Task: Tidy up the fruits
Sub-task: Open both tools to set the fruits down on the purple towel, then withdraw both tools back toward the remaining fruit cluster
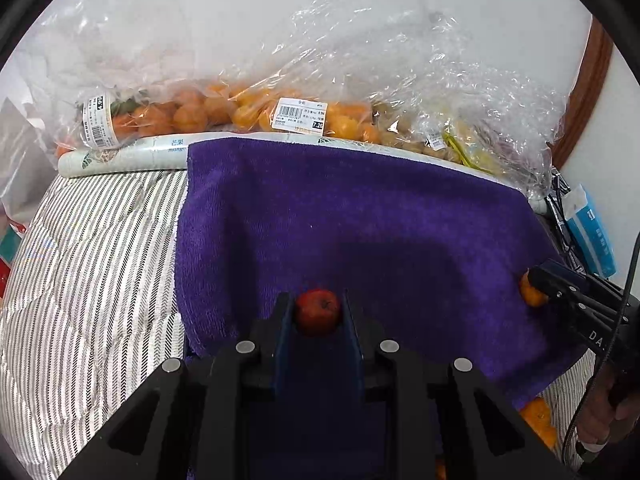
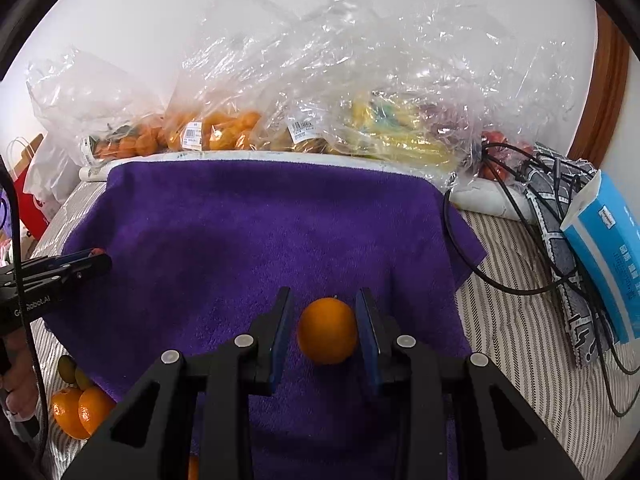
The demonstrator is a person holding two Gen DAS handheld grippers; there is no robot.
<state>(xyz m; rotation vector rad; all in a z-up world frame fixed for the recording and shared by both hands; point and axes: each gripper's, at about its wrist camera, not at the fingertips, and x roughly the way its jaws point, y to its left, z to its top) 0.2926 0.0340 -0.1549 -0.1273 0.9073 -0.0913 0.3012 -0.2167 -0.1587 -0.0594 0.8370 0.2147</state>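
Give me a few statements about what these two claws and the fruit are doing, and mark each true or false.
1. The left gripper holds a small red fruit. True.
2. The right gripper holds a banana. False: an orange sits between its fingers.
3. Both grippers are over a purple towel. True.
4. The towel lies on a bare wooden table. False: it lies on a striped cover.
5. Bags of fruit lie behind the towel. True.

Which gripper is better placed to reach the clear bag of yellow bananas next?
Probably right: the banana bag lies toward the right gripper's side, though that gripper grips a round orange.
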